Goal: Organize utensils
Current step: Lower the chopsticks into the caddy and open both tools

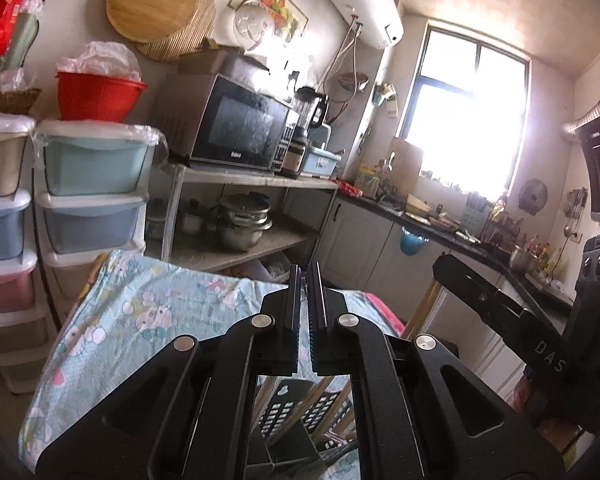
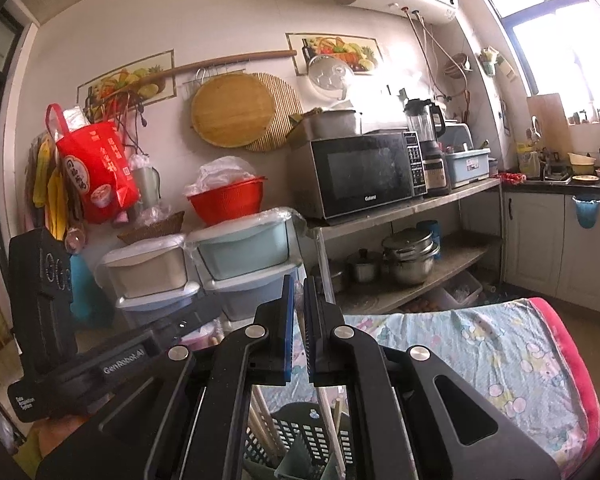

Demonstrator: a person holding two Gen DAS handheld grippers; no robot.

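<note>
Both grippers, left gripper (image 1: 304, 280) and right gripper (image 2: 299, 292), have jaws closed on nothing; the dark slotted plastic utensil basket (image 2: 300, 444), with pale wooden chopsticks (image 2: 260, 424), sits directly beneath both.

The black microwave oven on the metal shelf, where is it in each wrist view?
Left wrist view: black microwave oven sits left of centre, upper half.
Right wrist view: it sits right of centre, mid-height.
Shared landmark: the red plastic bowl, to its left in both.
</note>
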